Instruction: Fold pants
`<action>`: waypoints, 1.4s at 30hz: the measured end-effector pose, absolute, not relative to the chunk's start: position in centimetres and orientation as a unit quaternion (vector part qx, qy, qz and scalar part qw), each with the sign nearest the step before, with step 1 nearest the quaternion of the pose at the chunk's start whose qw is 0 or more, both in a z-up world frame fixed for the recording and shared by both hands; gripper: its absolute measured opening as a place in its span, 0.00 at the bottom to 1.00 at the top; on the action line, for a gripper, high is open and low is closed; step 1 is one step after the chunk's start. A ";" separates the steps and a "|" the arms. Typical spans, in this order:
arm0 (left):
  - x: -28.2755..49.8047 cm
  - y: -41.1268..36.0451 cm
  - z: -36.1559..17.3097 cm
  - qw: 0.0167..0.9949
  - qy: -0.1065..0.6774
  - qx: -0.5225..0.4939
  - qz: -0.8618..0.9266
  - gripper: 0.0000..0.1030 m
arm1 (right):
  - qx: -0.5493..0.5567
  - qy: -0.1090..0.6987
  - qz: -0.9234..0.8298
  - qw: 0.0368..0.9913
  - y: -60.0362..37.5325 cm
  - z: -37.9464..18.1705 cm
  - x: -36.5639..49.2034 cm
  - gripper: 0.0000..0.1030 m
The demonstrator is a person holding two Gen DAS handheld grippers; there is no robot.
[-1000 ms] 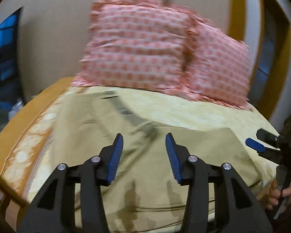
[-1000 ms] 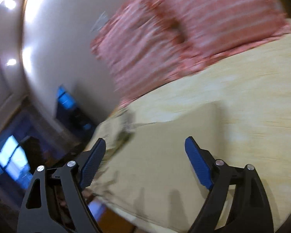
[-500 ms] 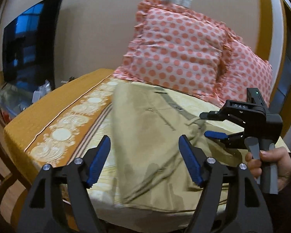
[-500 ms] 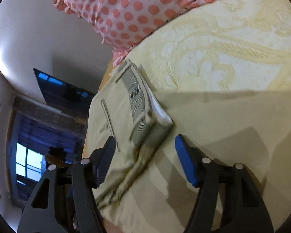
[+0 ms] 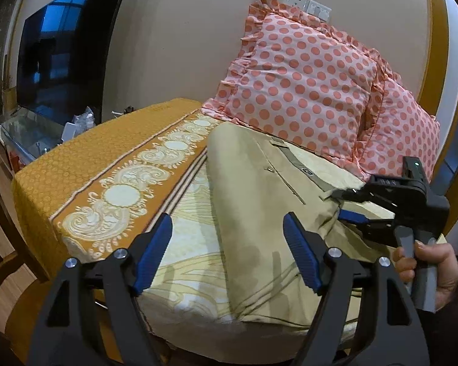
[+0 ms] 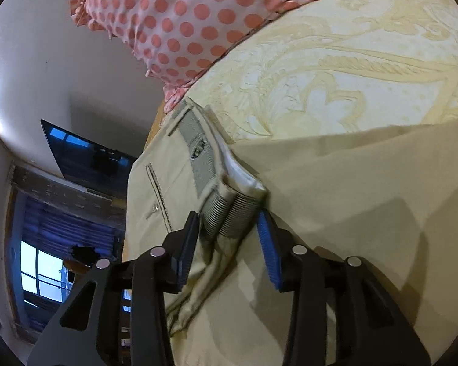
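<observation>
Pants [image 5: 253, 201] lie flat on the bed [image 5: 113, 164], seemingly folded lengthwise only. Right gripper [image 6: 227, 231] brackets the waistband [image 6: 232, 210], apparently not yet clamped; left gripper [image 5: 229, 250] hovers spread, empty. Crosswise folds remain.

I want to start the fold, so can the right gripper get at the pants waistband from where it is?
Probably yes: the right gripper is open with the waistband of the pants already between its fingers, nothing blocking.

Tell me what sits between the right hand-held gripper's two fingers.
In the right wrist view, the ribbed elastic waistband of the khaki pants lies between the right hand-held gripper fingers, bunched at its corner. The jaws flank it, not yet clamped.
</observation>
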State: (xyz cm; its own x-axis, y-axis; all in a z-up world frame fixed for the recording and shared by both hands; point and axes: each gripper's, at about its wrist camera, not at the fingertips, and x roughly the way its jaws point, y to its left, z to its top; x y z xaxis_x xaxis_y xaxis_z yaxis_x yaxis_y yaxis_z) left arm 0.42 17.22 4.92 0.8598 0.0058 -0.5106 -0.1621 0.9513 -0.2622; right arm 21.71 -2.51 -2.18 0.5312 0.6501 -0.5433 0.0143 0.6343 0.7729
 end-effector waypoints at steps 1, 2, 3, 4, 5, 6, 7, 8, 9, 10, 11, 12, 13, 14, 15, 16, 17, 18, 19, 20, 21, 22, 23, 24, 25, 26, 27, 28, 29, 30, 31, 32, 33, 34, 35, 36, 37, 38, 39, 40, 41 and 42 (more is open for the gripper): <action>0.4 16.9 5.0 0.953 0.261 -0.149 0.038 0.73 | 0.364 0.435 0.202 0.798 -2.1 -2.0 22.0 0.43; 0.5 16.7 5.0 0.953 0.261 -0.146 0.035 0.73 | 0.358 0.429 0.205 0.803 -1.7 -2.0 22.3 0.32; 0.5 16.4 5.1 0.954 0.262 -0.142 0.033 0.73 | 0.360 0.418 0.222 0.804 -1.5 -1.9 22.4 0.26; 0.5 16.1 5.2 0.955 0.262 -0.137 0.032 0.73 | 0.371 0.408 0.232 0.802 -1.6 -1.8 22.4 0.22; 0.5 16.0 5.2 0.955 0.262 -0.135 0.033 0.73 | 0.383 0.401 0.241 0.796 -1.8 -1.7 22.6 0.19; 0.5 15.9 5.3 0.955 0.262 -0.134 0.034 0.73 | 0.408 0.386 0.258 0.786 -2.3 -1.3 22.6 0.19; 0.4 16.0 5.4 0.955 0.261 -0.135 0.035 0.73 | 0.420 0.375 0.267 0.782 -2.7 -0.9 22.5 0.18; 0.4 16.0 5.5 0.956 0.259 -0.136 0.037 0.73 | 0.431 0.361 0.275 0.780 -3.1 -0.2 22.4 0.18; 0.2 16.0 5.6 0.956 0.256 -0.136 0.039 0.73 | 0.441 0.344 0.285 0.779 -3.8 0.5 22.1 0.18; 0.1 15.9 5.8 0.957 0.253 -0.136 0.040 0.73 | 0.449 0.317 0.292 0.783 -5.0 1.9 21.4 0.17; 0.0 15.8 6.1 0.958 0.249 -0.134 0.041 0.74 | 0.450 0.301 0.294 0.788 -5.8 2.8 20.8 0.17; 0.0 15.8 6.3 0.959 0.246 -0.132 0.042 0.74 | 0.448 0.281 0.296 0.795 -7.0 3.8 19.8 0.17; -0.1 15.6 6.5 0.961 0.242 -0.129 0.041 0.75 | 0.441 0.257 0.292 0.809 -8.7 4.8 18.2 0.17; -0.2 15.5 6.6 0.962 0.238 -0.126 0.041 0.76 | 0.429 0.235 0.280 0.826 -10.5 5.6 16.1 0.17; -0.1 15.3 6.6 0.963 0.236 -0.124 0.040 0.77 | 0.419 0.222 0.269 0.839 -11.6 5.8 14.5 0.17; 0.0 15.0 6.6 0.964 0.235 -0.120 0.036 0.77 | 0.403 0.207 0.246 0.857 -13.3 5.8 12.0 0.17; 0.2 14.8 6.5 0.964 0.237 -0.119 0.032 0.77 | 0.390 0.200 0.225 0.870 -14.5 5.4 9.7 0.17; 0.6 14.4 6.3 0.963 0.241 -0.117 0.026 0.77 | 0.379 0.199 0.204 0.880 -15.5 4.7 7.7 0.17; 1.1 14.0 6.2 0.962 0.245 -0.114 0.019 0.77 | 0.371 0.203 0.175 0.889 -16.5 3.7 5.3 0.17; 1.5 13.6 6.1 0.962 0.249 -0.111 0.013 0.77 | 0.369 0.207 0.157 0.892 -17.2 2.8 3.7 0.17; 1.9 13.0 6.0 0.962 0.253 -0.106 0.005 0.77 | 0.369 0.213 0.141 0.894 -17.9 2.0 2.3 0.17; 2.5 12.0 6.1 0.962 0.255 -0.098 -0.007 0.77 | 0.372 0.221 0.122 0.894 -18.5 1.0 0.9 0.17; 2.8 11.4 6.0 0.962 0.256 -0.093 -0.016 0.77 | 0.383 0.223 0.119 0.889 -19.1 0.1 0.0 0.17; 3.2 10.4 6.1 0.962 0.256 -0.086 -0.031 0.77 | 0.383 0.228 0.118 0.887 -19.2 -0.5 -0.4 0.17; 3.5 9.7 6.2 0.962 0.257 -0.081 -0.042 0.77 | 0.370 0.238 0.111 0.891 -19.1 -0.9 -0.6 0.17; 3.9 8.6 6.2 0.961 0.259 -0.073 -0.064 0.77 | 0.348 0.255 0.106 0.896 -18.9 -1.1 -0.3 0.18; 4.3 7.5 6.1 0.959 0.264 -0.065 -0.084 0.77 | 0.317 0.276 0.097 0.902 -18.8 -1.2 -0.2 0.19; 4.5 6.6 6.0 0.956 0.269 -0.055 -0.102 0.78 | 0.302 0.286 0.094 0.905 -19.0 -1.2 -0.1 0.25; 4.8 5.8 5.9 0.954 0.272 -0.047 -0.117 0.82 | 0.297 0.289 0.095 0.905 -19.1 -1.2 -0.2 0.32; 4.9 5.1 5.7 0.951 0.277 -0.039 -0.130 0.84 | 0.291 0.288 0.090 0.908 -19.7 -0.7 -0.4 0.37; 5.2 4.4 5.3 0.947 0.285 -0.028 -0.144 0.86 | 0.285 0.276 0.080 0.914 -20.4 -0.2 -0.5 0.50; 5.4 3.9 4.8 0.944 0.292 -0.022 -0.153 0.86 | 0.281 0.265 0.077 0.919 -20.8 -0.2 -1.0 0.58; 5.5 3.6 4.4 0.941 0.299 -0.019 -0.157 0.87 | 0.273 0.253 0.077 0.925 -21.1 0.5 -0.7 0.58; 5.8 3.3 3.9 0.938 0.308 -0.017 -0.160 0.87 | 0.265 0.251 0.080 0.928 -21.0 0.8 -0.4 0.58; 6.3 3.1 3.3 0.932 0.323 -0.017 -0.164 0.87 | 0.253 0.250 0.086 0.931 -20.7 1.1 0.2 0.58; 6.8 2.9 2.5 0.926 0.339 -0.021 -0.166 0.87 | 0.240 0.250 0.092 0.934 -20.3 1.3 0.9 0.58; 7.2 2.8 1.6 0.920 0.356 -0.025 -0.165 0.87 | 0.224 0.259 0.100 0.934 -19.6 1.2 2.2 0.58; 7.4 2.7 1.0 0.916 0.366 -0.027 -0.164 0.88 | 0.216 0.270 0.108 0.932 -19.1 1.0 2.7 0.58; 7.4 2.7 0.5 0.918 0.363 -0.024 -0.161 0.89 | 0.208 0.291 0.117 0.927 -18.6 0.4 3.6 0.58; 7.1 2.5 0.3 0.921 0.356 -0.015 -0.159 0.89 | 0.198 0.328 0.115 0.917 -18.1 -0.8 4.8 0.62; 6.8 2.4 0.3 0.921 0.357 -0.005 -0.158 0.89 | 0.179 0.353 0.116 0.911 -17.7 -1.6 5.5 0.63; 6.7 2.6 0.4 0.919 0.360 -0.007 -0.162 0.89 | 0.162 0.345 0.117 0.917 -17.6 -1.3 5.2 0.63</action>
State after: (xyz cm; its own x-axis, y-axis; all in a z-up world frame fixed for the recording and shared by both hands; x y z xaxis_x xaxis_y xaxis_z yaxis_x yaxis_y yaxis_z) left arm 6.68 2.58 0.40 0.6877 -0.3027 -0.6599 0.2926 0.9474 -0.1296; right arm 5.18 -17.58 -1.27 0.7345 0.3272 -0.5946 -0.1031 0.9198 0.3787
